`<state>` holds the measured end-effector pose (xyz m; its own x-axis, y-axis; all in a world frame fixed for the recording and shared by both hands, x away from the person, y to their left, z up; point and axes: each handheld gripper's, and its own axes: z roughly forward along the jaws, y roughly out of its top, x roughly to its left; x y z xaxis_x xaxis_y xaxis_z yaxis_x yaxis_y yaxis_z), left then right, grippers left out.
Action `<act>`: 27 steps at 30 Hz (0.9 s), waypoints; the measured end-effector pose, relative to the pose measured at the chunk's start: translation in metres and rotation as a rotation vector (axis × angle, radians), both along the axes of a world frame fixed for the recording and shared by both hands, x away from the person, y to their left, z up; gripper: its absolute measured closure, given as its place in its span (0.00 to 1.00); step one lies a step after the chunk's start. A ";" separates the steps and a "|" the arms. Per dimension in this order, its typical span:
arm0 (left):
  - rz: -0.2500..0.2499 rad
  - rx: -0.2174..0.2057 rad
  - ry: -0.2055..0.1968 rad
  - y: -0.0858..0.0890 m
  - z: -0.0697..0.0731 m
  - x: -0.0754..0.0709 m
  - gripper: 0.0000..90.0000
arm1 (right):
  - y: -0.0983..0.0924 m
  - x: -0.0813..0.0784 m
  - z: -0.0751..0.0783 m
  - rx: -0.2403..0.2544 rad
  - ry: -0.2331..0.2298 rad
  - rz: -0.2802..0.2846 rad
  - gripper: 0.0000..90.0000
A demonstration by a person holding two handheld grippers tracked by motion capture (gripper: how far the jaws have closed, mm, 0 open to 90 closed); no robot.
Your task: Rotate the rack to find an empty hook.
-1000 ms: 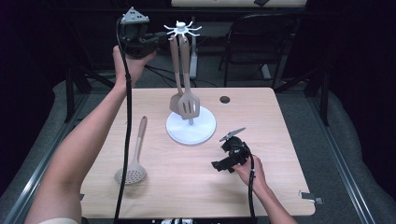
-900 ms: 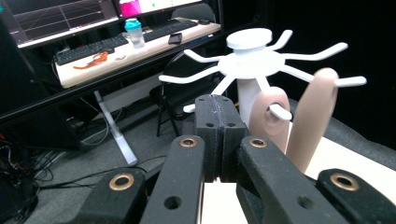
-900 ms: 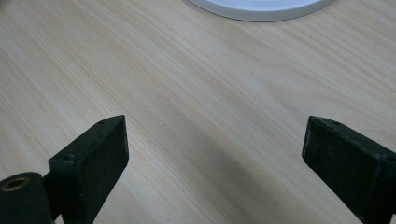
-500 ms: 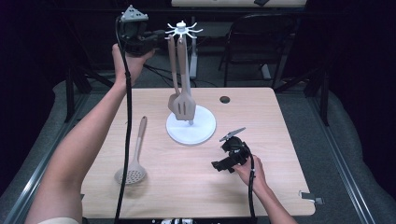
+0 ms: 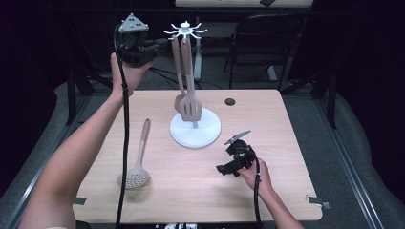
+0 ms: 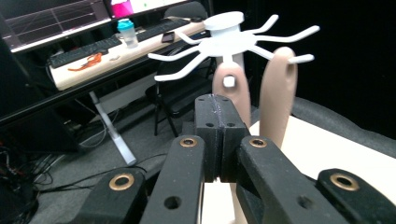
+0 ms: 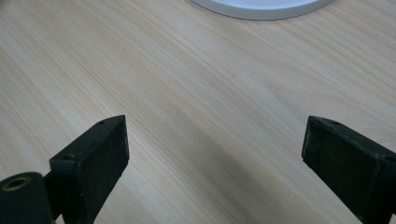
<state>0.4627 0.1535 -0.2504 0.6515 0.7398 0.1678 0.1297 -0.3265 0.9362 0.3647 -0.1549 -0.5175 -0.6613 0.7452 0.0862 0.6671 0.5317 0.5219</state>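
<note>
High view, left gripper: raised beside the top of the white utensil stand, at the level of its hook crown; held by the left hand.
High view, hanging utensils: a slotted spatula and a second tan utensil hang from the crown, blades low over the round base.
High view, skimmer spoon: lies flat on the wooden table, left of the stand's base, well apart from both grippers.
High view, right gripper: low on the table near the right hand, right of and below the base.
Left gripper view, left gripper: jaws closed flat against each other, nothing between them.
Left gripper view, stand crown: just past the jaw tips; two tan handle ends hang on its hooks, one straight behind the jaws, the other to its right.
Right gripper view, right gripper: jaws spread wide, bare table between them.
Right gripper view, stand base: white rim at the top edge, apart from the jaws.
</note>
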 end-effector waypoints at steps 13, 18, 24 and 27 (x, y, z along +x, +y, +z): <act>-0.055 0.012 -0.010 -0.012 0.007 -0.009 1.00 | 0.000 0.000 0.000 0.000 0.000 0.000 0.08; -0.032 -0.007 -0.006 -0.011 0.009 -0.002 1.00 | 0.000 0.000 -0.001 0.005 -0.011 -0.002 0.08; -0.009 -0.009 0.000 -0.008 0.009 0.003 1.00 | 0.000 0.000 -0.001 0.002 -0.007 -0.003 0.08; 0.006 -0.004 -0.003 -0.008 0.007 0.006 1.00 | 0.001 0.000 -0.001 0.012 -0.008 -0.003 0.08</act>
<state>0.4690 0.1457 -0.2431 0.6469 0.7441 0.1666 0.1288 -0.3220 0.9379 0.3643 -0.1542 -0.5186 -0.6597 0.7461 0.0899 0.6645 0.5233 0.5335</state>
